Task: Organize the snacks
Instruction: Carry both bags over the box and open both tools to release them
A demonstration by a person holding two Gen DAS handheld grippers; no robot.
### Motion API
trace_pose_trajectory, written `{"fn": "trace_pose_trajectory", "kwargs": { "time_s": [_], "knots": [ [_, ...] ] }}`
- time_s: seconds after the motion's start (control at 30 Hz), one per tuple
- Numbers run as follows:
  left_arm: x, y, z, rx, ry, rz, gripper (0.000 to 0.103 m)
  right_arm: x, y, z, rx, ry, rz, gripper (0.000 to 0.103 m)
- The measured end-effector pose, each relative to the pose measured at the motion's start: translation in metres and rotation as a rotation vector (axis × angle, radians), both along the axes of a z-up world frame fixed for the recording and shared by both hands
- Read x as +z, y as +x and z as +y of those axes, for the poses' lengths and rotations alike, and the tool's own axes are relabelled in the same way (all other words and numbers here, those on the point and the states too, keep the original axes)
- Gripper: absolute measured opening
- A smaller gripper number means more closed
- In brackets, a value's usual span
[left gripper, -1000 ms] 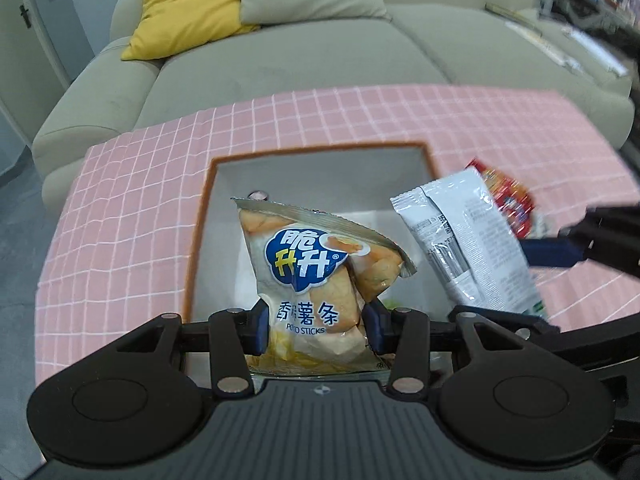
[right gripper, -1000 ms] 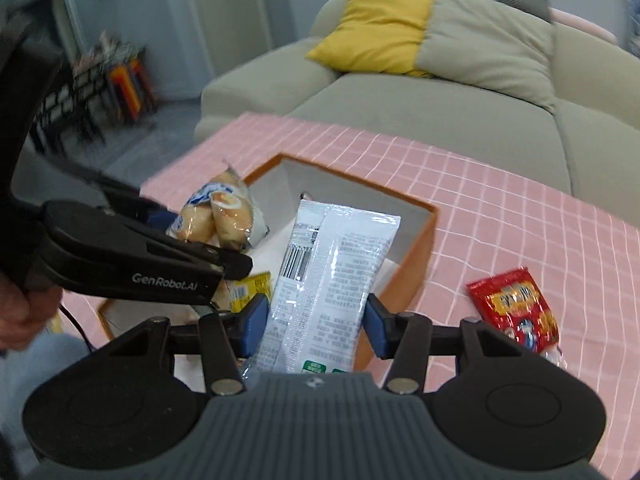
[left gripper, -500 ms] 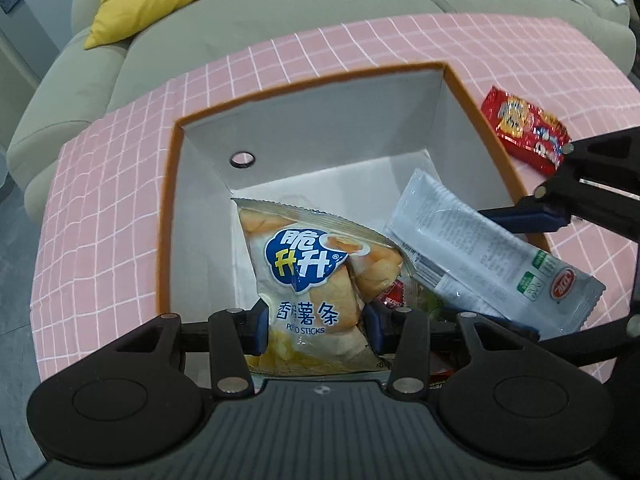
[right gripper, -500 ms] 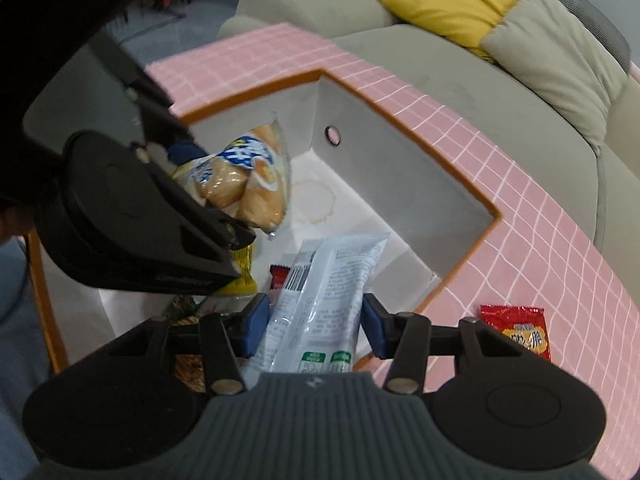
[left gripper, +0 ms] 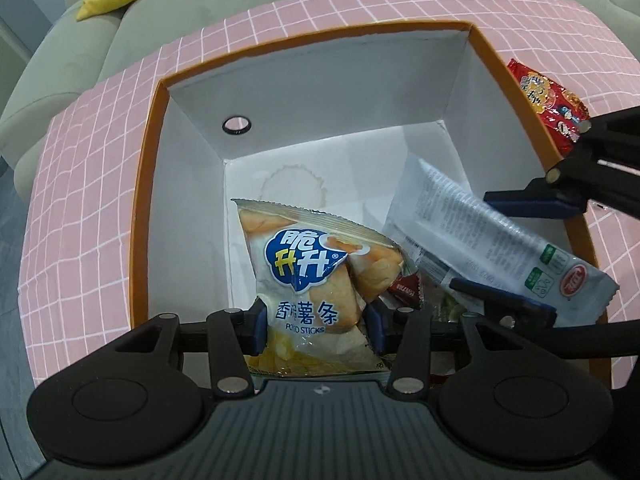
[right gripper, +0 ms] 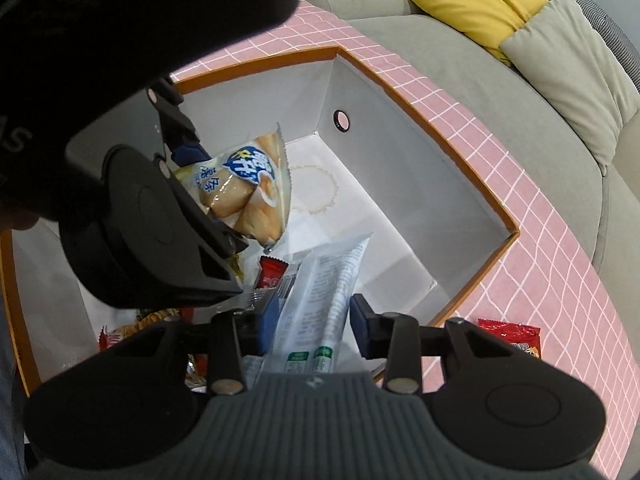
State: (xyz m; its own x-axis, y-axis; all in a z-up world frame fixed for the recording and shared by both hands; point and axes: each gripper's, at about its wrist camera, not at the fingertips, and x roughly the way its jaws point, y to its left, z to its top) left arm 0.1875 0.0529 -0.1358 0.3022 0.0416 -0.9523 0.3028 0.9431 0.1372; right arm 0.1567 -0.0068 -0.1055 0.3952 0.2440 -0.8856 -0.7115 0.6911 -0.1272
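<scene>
Item: I am lowering the potato-stick bag (left gripper: 308,280) in my left gripper (left gripper: 316,322) and, jaws closing, the white packet (right gripper: 324,300) in my right gripper (right gripper: 314,320) into the orange-rimmed box (left gripper: 144,184); several snacks already inside, red packet (left gripper: 548,104) at two o'clock outstanding.

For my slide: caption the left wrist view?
Left gripper lowers potato sticks into the box.

Left tool (left gripper: 316,330) opening; right tool (right gripper: 316,322) closing.
</scene>
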Motion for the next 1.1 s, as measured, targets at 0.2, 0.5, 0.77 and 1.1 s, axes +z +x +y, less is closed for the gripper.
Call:
{"fn": "trace_pose_trajectory", "kwargs": {
  "time_s": [0.2, 0.5, 0.77, 1.1],
  "knots": [
    [0.000, -0.002, 0.000, 0.001, 0.014, 0.000, 0.060, 0.001, -0.003, 0.003, 0.008, -0.010, -0.021, 0.045],
    [0.013, -0.008, 0.001, 0.013, 0.016, -0.042, 0.076, 0.005, -0.007, 0.002, 0.009, -0.017, -0.053, 0.057],
    [0.032, -0.018, 0.001, 0.024, 0.008, -0.092, 0.078, 0.015, -0.012, -0.002, 0.000, -0.005, -0.085, 0.066],
    [0.065, -0.046, -0.007, 0.102, -0.026, -0.213, 0.079, 0.036, -0.026, -0.027, -0.077, 0.083, -0.133, 0.072]
  ]
}}
